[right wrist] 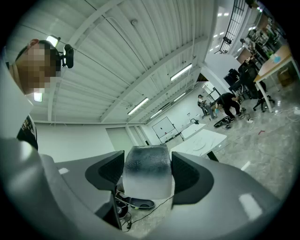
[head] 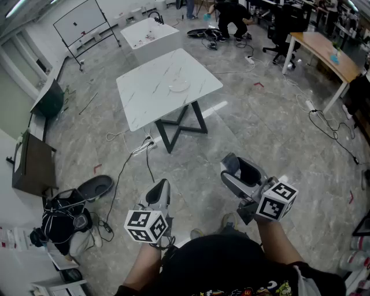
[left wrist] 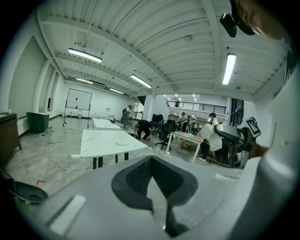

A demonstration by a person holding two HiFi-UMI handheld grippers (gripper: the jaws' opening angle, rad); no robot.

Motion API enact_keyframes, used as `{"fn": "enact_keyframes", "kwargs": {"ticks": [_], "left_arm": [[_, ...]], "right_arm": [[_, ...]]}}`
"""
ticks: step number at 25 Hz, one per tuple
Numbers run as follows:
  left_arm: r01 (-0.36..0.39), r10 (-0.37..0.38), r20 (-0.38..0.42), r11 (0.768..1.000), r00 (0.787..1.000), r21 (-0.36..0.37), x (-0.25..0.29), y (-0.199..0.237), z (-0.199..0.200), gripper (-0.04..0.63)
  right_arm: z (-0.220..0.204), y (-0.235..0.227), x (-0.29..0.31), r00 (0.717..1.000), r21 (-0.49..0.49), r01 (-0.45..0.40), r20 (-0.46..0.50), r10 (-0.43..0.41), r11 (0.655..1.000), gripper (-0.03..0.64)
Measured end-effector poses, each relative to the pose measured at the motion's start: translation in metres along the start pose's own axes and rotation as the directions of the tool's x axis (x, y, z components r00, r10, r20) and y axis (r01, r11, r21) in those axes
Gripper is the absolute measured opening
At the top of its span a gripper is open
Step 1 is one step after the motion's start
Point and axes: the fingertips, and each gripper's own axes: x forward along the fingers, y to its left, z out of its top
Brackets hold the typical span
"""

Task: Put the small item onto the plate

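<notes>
A white plate lies on the white marble table a few steps ahead of me; the left gripper view shows the same plate far off. My right gripper is held at waist height, well short of the table. It is shut on a small frosted grey block, which fills the gap between its dark pads. My left gripper hangs beside it, jaws closed together with nothing between them, also seen in its own view as the left gripper.
A second white table and a whiteboard stand behind. A person crouches at the back. A wooden desk is at the right. Cables, a dark cabinet and a bag lie at the left.
</notes>
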Motion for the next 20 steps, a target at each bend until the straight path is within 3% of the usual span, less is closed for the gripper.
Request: {"fn": "enact_keyframes", "kwargs": {"ticks": [8, 15, 20], "left_arm": [[0.03, -0.03, 0.001, 1.0, 1.0, -0.001, -0.019, -0.001, -0.004, 0.0], [0.049, -0.049, -0.001, 0.999, 0.999, 0.001, 0.007, -0.024, -0.004, 0.0], [0.024, -0.025, -0.007, 1.0, 1.0, -0.019, 0.032, -0.041, -0.004, 0.0]], "right_arm": [[-0.022, 0.029, -0.005, 1.0, -0.013, 0.014, -0.014, -0.014, 1.0, 0.341], [-0.012, 0.003, -0.016, 0.999, -0.014, 0.039, -0.011, -0.039, 0.999, 0.339], [0.008, -0.021, -0.018, 1.0, 0.002, 0.002, -0.011, -0.002, 1.0, 0.337]]}}
